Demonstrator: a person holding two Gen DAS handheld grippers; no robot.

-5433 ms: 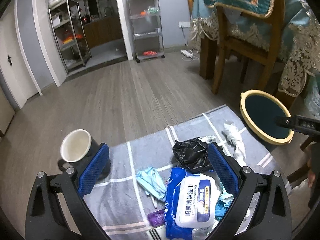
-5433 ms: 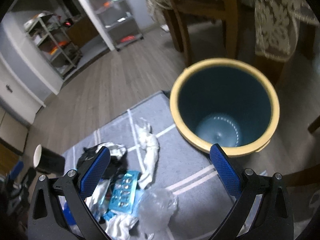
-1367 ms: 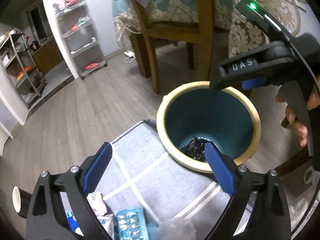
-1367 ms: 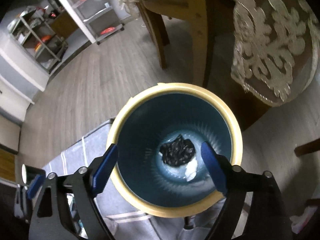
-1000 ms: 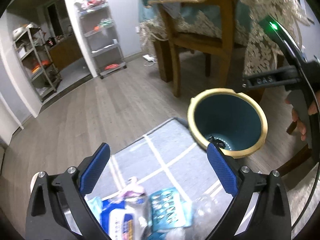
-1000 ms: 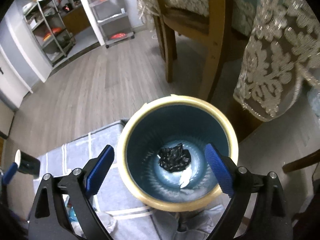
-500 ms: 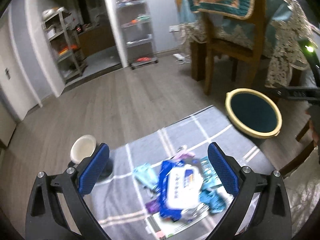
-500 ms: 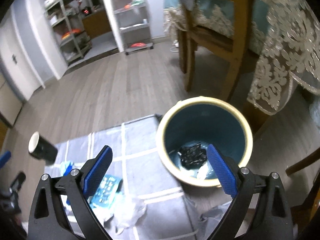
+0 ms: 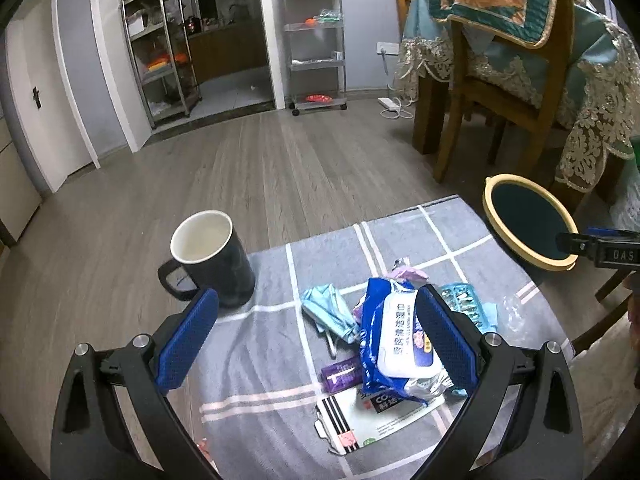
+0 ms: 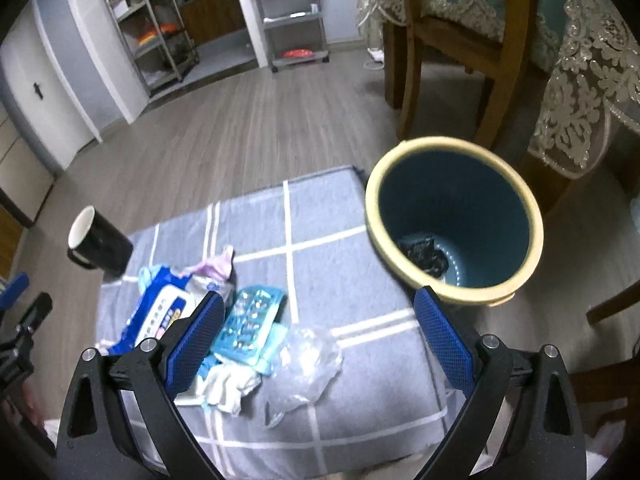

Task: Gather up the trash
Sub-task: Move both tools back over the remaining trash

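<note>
**Both grippers back over the pile**

Left gripper point(image 9: 316, 336) and right gripper point(image 10: 316, 340) hang released, empty, above the grey mat point(image 10: 320, 240). Wipes pack point(image 9: 400, 344), blister tray point(image 10: 250, 324), crumpled plastic point(image 10: 304, 364) lie there; mug point(image 9: 212, 256) far left. The black bag point(image 10: 422, 256), earlier on the mat, now sits inside the bin point(image 10: 452, 296), right.

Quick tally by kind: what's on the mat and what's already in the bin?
Wipes pack: 1
Blister pack: 1
Clear plastic wrapper: 1
Face mask: 1
Purple sachet: 1
Printed card: 1
Mug: 1
Black bag in bin: 1
Total: 8
</note>
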